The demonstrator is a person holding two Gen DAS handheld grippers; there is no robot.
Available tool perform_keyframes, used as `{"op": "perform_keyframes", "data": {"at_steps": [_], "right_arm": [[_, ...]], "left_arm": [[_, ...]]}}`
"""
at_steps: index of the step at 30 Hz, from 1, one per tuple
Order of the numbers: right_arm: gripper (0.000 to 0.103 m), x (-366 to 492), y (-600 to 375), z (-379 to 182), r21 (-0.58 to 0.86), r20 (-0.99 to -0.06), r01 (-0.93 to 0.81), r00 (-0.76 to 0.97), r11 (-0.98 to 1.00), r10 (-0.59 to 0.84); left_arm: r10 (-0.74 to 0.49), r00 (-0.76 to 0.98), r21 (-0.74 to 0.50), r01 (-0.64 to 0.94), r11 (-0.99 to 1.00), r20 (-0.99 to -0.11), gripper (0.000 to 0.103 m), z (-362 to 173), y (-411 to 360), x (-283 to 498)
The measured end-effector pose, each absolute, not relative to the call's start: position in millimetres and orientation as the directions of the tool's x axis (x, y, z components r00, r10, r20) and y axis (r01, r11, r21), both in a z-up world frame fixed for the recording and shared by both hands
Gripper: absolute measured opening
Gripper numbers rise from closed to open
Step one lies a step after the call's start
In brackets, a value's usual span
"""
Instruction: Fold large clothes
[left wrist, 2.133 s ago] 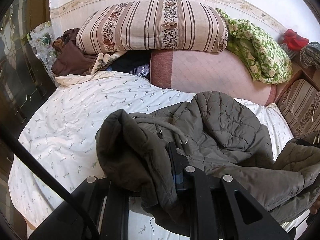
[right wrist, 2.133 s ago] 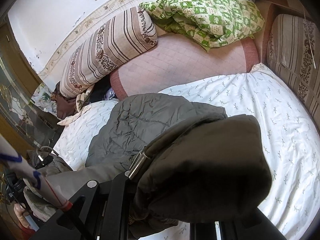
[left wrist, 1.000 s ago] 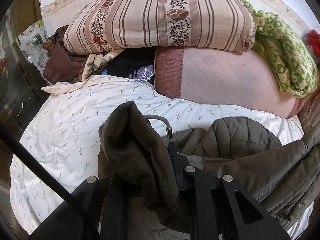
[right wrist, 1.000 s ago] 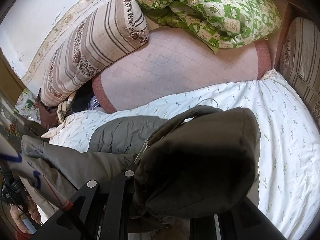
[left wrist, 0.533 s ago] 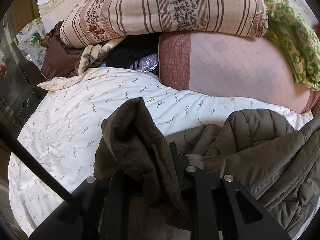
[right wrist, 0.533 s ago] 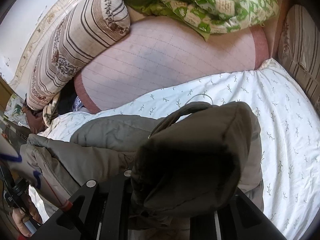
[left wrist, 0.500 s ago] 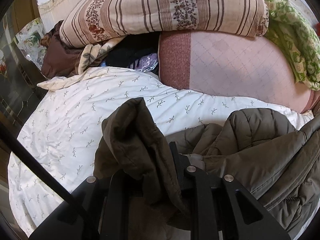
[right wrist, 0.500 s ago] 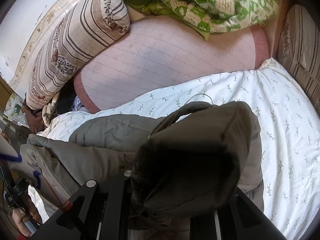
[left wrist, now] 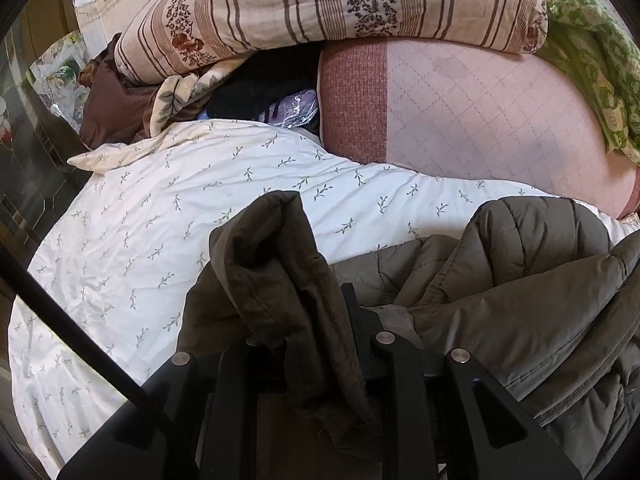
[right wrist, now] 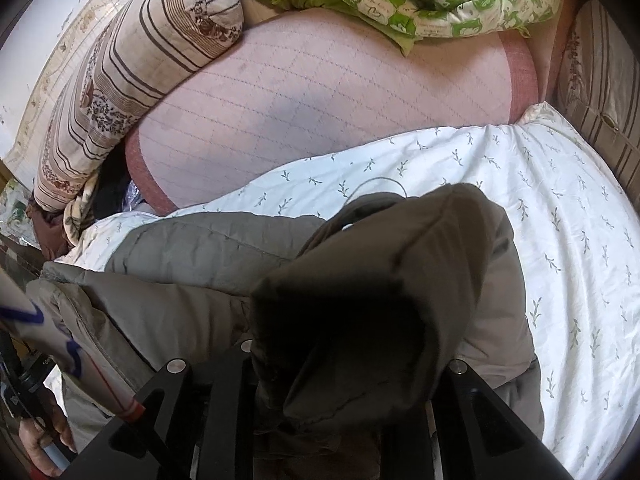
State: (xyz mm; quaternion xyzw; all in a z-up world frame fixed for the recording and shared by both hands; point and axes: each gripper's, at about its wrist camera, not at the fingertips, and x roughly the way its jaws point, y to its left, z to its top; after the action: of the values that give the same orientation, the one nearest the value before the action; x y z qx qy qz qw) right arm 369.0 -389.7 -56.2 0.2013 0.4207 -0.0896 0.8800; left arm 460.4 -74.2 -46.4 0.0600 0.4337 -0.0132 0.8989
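In the left wrist view, dim glass-fronted furniture at the far left was too dark to make out. A brown garment (left wrist: pixel 108 108) and dark bundled items lay half buried under the striped pillow (left wrist: pixel 332 4). The white sprigged sheet (left wrist: pixel 132 216) spread across the bed, meeting the pink quilted mat (left wrist: pixel 480 120). The left gripper (left wrist: pixel 308 344) was clamped on a bunched fold of the olive padded jacket (left wrist: pixel 520 288); that fold draped over the fingers and hid their tips. The rest of the jacket lay to the right on the sheet, running out of frame. The green patterned quilt (left wrist: pixel 592 52) was cut off at the right edge.

In the right wrist view, the person's left hand (right wrist: pixel 44 440) showed at the lower-left edge, partly cropped. The right gripper (right wrist: pixel 320 364) was buried beneath a thick hump of the jacket (right wrist: pixel 384 288), closed on it, though its fingertips could not be seen. A thin cord loop (right wrist: pixel 376 184) lay on the sheet (right wrist: pixel 560 208) just beyond the jacket. A striped cushion (right wrist: pixel 600 68) was cropped at the right.
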Motion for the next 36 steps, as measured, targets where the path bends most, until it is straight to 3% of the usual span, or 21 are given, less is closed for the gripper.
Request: {"op": "perform_keyframes", "data": {"at_steps": [13, 16, 18, 21, 23, 28, 31, 36], "right_arm": [[0.024, 375, -389, -73, 0.275, -0.78, 0.343, 0.626, 0.898, 0.0], [0.025, 370, -386, -66, 0.264, -0.778, 0.356, 0.628, 0.896, -0.02], [0.029, 366, -386, -57, 0.272, -0.777, 0.364, 0.63, 0.891, -0.02], [0.043, 355, -385, -43, 0.269, -0.77, 0.371, 0.638, 0.889, -0.033], [0.052, 346, -385, -33, 0.271, -0.764, 0.379, 0.643, 0.885, -0.042], [0.086, 315, -384, -2, 0.252, -0.713, 0.409, 0.691, 0.877, -0.118], [0.087, 300, -379, 18, 0.226, -0.687, 0.401, 0.711, 0.888, -0.146], [0.087, 289, -339, 34, 0.064, -0.662, 0.289, 0.728, 0.955, -0.176]], "left_arm": [[0.026, 0.612, 0.077, 0.057, 0.995, -0.791, 0.024, -52, -72, 461], [0.033, 0.627, 0.084, 0.051, 0.995, -0.778, 0.029, -36, -67, 449], [0.028, 0.639, 0.08, 0.052, 0.995, -0.768, 0.04, -24, -63, 438], [0.035, 0.67, 0.089, 0.046, 0.995, -0.742, 0.059, -3, -56, 421], [0.042, 0.695, 0.094, 0.037, 0.995, -0.718, 0.066, 11, -50, 410], [0.042, 0.726, 0.086, 0.024, 0.996, -0.686, 0.07, 43, -29, 384], [0.035, 0.733, 0.082, 0.029, 0.996, -0.679, 0.07, 50, -25, 373], [0.002, 0.716, 0.082, 0.078, 0.994, -0.698, 0.071, 42, -40, 370]]}}
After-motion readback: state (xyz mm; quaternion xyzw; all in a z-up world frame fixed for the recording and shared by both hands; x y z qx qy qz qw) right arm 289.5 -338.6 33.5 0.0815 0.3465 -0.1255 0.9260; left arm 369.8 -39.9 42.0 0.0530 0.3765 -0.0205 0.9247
